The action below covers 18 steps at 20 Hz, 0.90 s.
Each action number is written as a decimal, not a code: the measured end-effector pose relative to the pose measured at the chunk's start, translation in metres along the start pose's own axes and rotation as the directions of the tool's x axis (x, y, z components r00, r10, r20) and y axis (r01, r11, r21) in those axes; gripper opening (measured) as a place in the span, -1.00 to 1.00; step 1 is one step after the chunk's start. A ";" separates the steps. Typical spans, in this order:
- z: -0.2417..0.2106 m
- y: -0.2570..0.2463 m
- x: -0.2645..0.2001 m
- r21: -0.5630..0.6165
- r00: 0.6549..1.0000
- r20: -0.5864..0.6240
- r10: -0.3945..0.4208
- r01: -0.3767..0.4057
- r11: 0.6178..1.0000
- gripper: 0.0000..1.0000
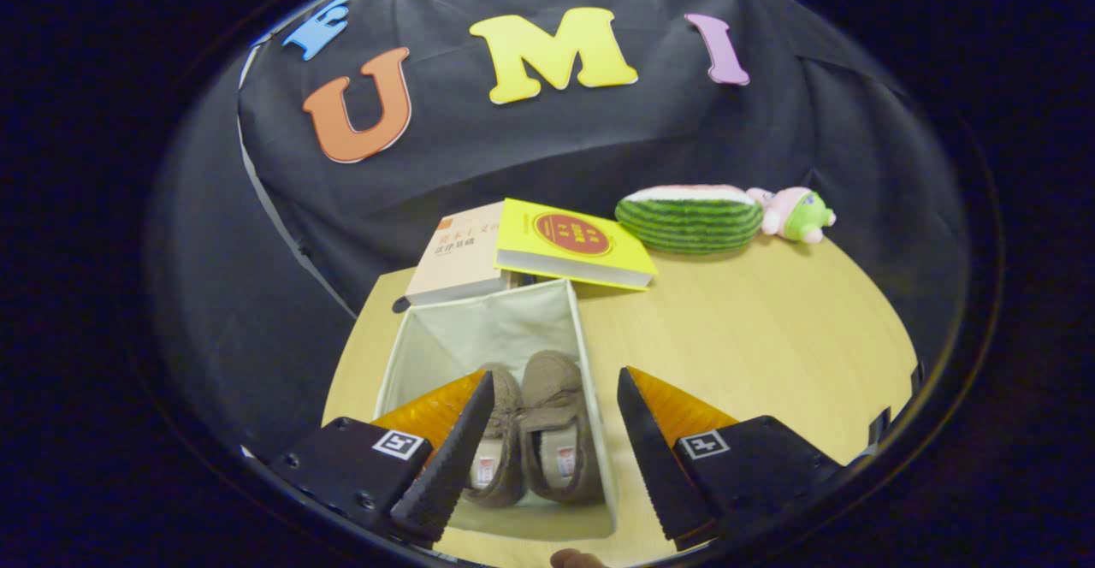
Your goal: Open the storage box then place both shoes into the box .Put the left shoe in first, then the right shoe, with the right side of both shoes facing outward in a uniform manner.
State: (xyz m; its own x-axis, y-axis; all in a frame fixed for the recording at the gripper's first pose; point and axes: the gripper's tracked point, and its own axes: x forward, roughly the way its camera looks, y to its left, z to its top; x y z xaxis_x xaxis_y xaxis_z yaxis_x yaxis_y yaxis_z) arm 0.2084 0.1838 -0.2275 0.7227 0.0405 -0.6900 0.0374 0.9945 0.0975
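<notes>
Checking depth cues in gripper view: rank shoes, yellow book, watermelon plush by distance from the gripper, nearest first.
Gripper is open, fingers spread above the box.
1. Shoes: in the box, between the fingers.
2. Yellow book: just beyond the box's far wall.
3. Watermelon plush: farthest, by the back wall, right of the book.

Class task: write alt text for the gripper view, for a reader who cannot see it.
Two brown shoes sit side by side in an open fabric box on a wooden table, seen between the fingers of the open gripper, which hold nothing. Beyond the box lie two books and a watermelon plush.
</notes>
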 end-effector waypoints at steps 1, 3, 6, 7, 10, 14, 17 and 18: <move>0.005 -0.001 -0.005 -0.014 1.000 0.025 0.000 0.000 1.000 0.83; 0.014 -0.002 -0.015 -0.034 0.998 0.062 0.021 -0.019 0.999 0.84; 0.023 -0.018 -0.029 -0.033 0.993 0.118 0.011 -0.007 0.999 0.95; 0.028 -0.024 -0.035 -0.035 0.990 0.143 -0.002 0.007 0.999 0.99; 0.040 -0.027 -0.057 -0.062 0.975 0.220 0.019 -0.006 0.998 0.98; 0.059 -0.036 -0.109 -0.078 0.928 0.372 0.010 0.021 0.997 0.98; 0.060 -0.034 -0.147 -0.100 0.901 0.433 0.010 0.037 0.994 1.00; 0.060 -0.034 -0.160 -0.107 0.894 0.448 0.013 0.040 0.993 1.00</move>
State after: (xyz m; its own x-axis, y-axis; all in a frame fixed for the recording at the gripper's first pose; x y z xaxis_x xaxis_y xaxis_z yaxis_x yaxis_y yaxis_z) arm 0.1331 0.1376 -0.0778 0.9558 0.0056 -0.2938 -0.0082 0.9999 -0.0077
